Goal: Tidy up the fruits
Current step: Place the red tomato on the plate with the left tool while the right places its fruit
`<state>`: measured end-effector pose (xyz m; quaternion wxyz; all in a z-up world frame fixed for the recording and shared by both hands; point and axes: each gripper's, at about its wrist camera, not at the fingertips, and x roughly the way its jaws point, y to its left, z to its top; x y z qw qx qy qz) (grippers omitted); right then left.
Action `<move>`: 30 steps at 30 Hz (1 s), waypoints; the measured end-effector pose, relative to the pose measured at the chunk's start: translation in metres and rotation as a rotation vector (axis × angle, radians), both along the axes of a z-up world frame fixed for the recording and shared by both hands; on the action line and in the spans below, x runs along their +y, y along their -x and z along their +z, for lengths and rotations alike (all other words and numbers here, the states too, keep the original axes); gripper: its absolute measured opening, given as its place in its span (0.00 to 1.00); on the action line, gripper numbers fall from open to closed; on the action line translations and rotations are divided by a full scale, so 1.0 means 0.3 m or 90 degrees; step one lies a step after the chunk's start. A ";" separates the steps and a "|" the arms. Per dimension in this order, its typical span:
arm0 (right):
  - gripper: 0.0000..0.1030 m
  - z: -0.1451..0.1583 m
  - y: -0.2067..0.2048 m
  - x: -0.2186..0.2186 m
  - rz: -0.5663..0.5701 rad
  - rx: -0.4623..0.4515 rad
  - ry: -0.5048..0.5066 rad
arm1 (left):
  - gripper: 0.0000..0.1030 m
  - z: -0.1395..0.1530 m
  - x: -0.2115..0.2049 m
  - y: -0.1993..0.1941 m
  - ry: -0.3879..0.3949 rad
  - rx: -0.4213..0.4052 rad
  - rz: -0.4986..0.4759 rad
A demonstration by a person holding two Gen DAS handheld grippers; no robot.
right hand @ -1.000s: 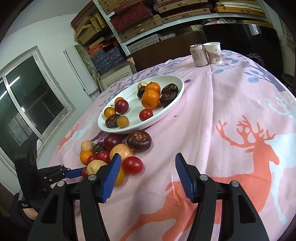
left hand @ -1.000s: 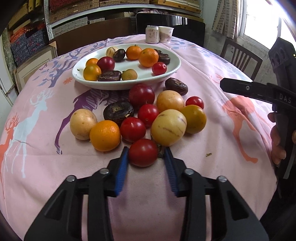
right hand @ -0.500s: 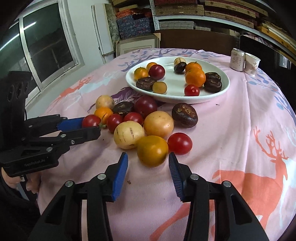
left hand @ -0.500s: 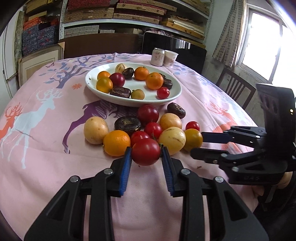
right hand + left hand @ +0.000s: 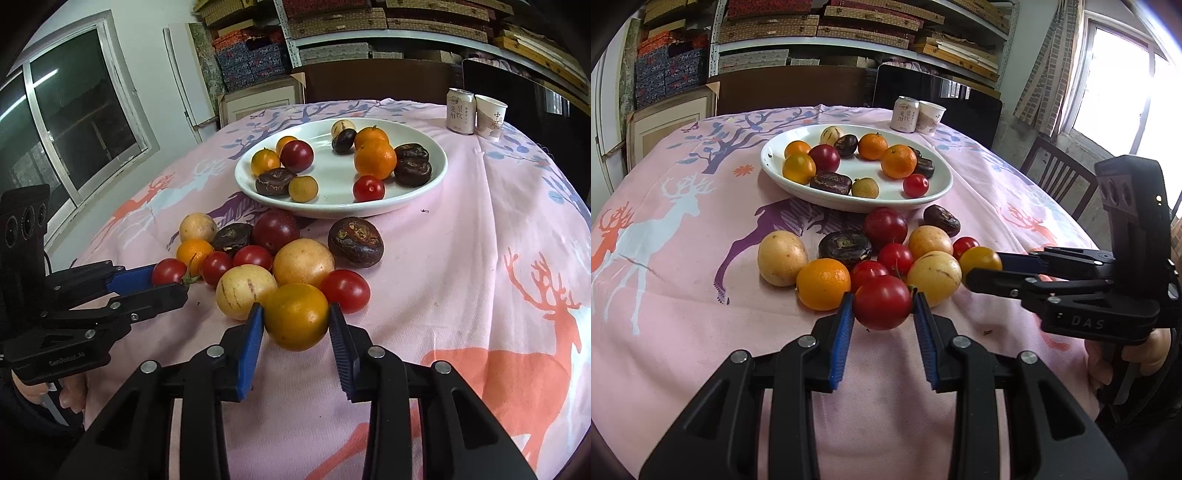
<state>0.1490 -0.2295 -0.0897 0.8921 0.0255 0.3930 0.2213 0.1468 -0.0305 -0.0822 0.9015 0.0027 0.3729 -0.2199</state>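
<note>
My left gripper (image 5: 882, 306) is shut on a red tomato (image 5: 882, 302) at the near edge of a pile of loose fruit (image 5: 857, 251) on the pink tablecloth; it also shows in the right wrist view (image 5: 168, 275). My right gripper (image 5: 296, 317) is shut on a yellow-orange tomato (image 5: 296, 315) at the pile's right edge, which shows in the left wrist view too (image 5: 979, 260). A white oval plate (image 5: 934, 192) behind the pile holds several oranges, tomatoes and dark fruits.
A drink can (image 5: 905, 119) and a paper cup (image 5: 931, 117) stand at the table's far edge. A dark chair (image 5: 1056, 177) stands at the right. Shelves with boxes fill the back wall. A window (image 5: 62, 110) is at the left.
Both grippers have closed: the left on the red tomato, the right moved in onto the yellow-orange tomato and closed on it. The left view has tilted up slightly.
</note>
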 end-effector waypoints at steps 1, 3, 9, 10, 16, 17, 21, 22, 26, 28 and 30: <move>0.35 0.002 0.007 -0.008 0.000 -0.003 -0.007 | 0.31 0.000 0.002 0.000 0.001 0.000 0.001; 0.35 0.004 0.021 -0.027 -0.007 -0.007 -0.018 | 0.31 0.002 0.006 0.001 0.003 -0.001 0.004; 0.35 0.042 0.050 -0.096 -0.030 -0.025 -0.022 | 0.31 0.036 0.021 0.001 0.025 -0.002 -0.001; 0.35 0.064 0.050 -0.112 -0.035 -0.036 -0.021 | 0.31 0.050 0.017 -0.004 0.025 -0.004 -0.003; 0.35 0.198 -0.027 -0.185 -0.063 -0.086 -0.023 | 0.31 0.159 -0.038 -0.098 0.008 -0.033 -0.014; 0.35 0.218 -0.049 -0.190 -0.065 -0.092 -0.024 | 0.31 0.175 -0.049 -0.125 0.005 -0.037 -0.014; 0.35 0.276 -0.162 -0.198 -0.080 -0.113 -0.024 | 0.31 0.225 -0.102 -0.269 -0.009 -0.043 -0.013; 0.35 0.281 -0.196 -0.198 -0.086 -0.114 -0.022 | 0.31 0.228 -0.114 -0.315 -0.010 -0.038 -0.008; 0.35 0.278 -0.290 -0.186 -0.095 -0.112 -0.021 | 0.31 0.219 -0.144 -0.443 -0.011 -0.018 0.006; 0.35 0.276 -0.320 -0.180 -0.097 -0.113 -0.018 | 0.31 0.208 -0.155 -0.485 -0.013 -0.012 0.008; 0.35 0.269 -0.349 -0.177 -0.099 -0.108 -0.014 | 0.31 0.189 -0.164 -0.524 -0.014 -0.004 0.015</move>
